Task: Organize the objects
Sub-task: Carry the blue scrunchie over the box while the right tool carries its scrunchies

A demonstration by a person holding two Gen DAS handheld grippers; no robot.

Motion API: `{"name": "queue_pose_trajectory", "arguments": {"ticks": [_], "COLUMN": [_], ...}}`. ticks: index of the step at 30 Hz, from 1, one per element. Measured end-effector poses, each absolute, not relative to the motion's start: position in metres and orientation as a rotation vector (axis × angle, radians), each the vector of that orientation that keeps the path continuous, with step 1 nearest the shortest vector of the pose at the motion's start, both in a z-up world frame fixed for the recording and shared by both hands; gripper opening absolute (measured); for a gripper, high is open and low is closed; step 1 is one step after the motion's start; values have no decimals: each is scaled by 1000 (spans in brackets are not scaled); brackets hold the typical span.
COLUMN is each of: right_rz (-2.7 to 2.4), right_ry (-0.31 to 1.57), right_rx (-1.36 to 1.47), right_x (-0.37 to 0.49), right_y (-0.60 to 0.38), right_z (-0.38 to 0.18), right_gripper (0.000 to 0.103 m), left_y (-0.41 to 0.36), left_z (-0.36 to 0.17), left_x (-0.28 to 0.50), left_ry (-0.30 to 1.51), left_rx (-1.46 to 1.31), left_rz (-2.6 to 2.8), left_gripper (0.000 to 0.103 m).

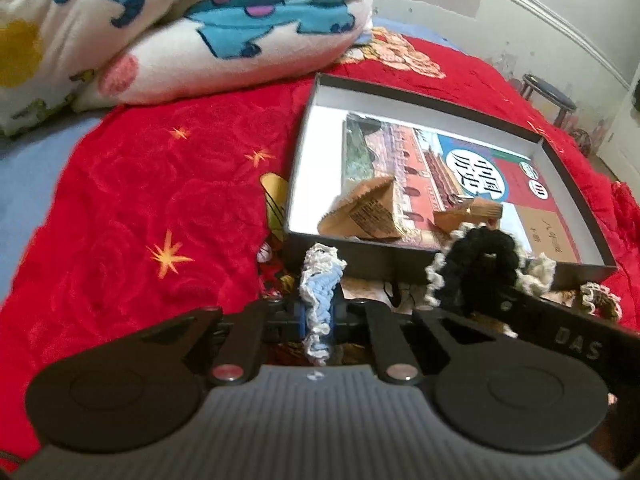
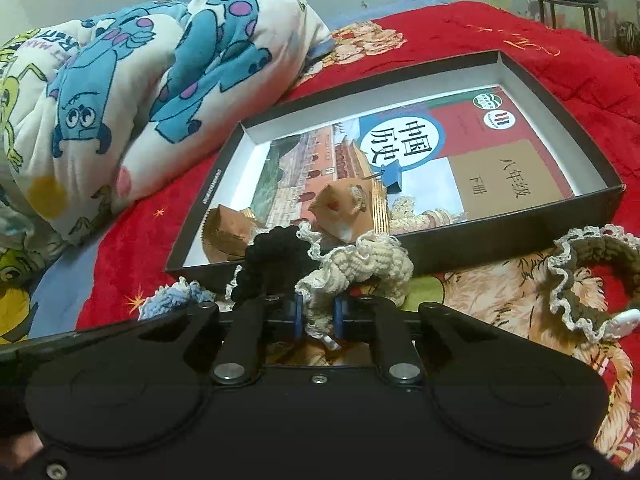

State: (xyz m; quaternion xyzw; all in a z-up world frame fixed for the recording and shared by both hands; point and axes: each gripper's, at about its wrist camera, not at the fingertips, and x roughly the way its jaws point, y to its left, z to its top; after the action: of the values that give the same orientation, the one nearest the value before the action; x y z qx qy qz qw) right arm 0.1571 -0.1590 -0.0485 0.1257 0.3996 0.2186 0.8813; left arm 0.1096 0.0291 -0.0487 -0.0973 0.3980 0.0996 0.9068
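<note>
My left gripper (image 1: 320,312) is shut on a light blue crocheted scrunchie (image 1: 322,280) with white lace, just in front of a shallow black box (image 1: 380,256). My right gripper (image 2: 316,312) is shut on a cream scrunchie (image 2: 360,268) at the box's (image 2: 440,252) near wall. A black scrunchie (image 2: 272,256) lies between the two, against the box front (image 1: 484,260). In the box rests a textbook (image 2: 420,148) with two brown snack packets (image 2: 344,208) and a small blue clip (image 2: 392,176) on it. A brown scrunchie (image 2: 592,268) lies loose on the right.
Everything sits on a red blanket (image 1: 160,180) over a bed. A folded cartoon quilt (image 2: 140,100) is piled at the back left, close to the box's far corner. A dark stool (image 2: 568,0) stands beyond the bed by the wall.
</note>
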Motion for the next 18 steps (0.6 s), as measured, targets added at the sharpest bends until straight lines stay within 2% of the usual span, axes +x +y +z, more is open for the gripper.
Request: {"name": "queue_pose_trajectory", "arguments": {"ticks": [18], "right_rz": [518], "right_ry": [788], "right_rx": [426], "right_x": [153], "right_y": [-185], "right_z": [-23], "right_gripper": [14], "left_y": [15], "left_z": [-29], "left_x": [97], "left_ry": [729], "left_rx": [-83], "left_rz": [251], "left_gripper": [12]}}
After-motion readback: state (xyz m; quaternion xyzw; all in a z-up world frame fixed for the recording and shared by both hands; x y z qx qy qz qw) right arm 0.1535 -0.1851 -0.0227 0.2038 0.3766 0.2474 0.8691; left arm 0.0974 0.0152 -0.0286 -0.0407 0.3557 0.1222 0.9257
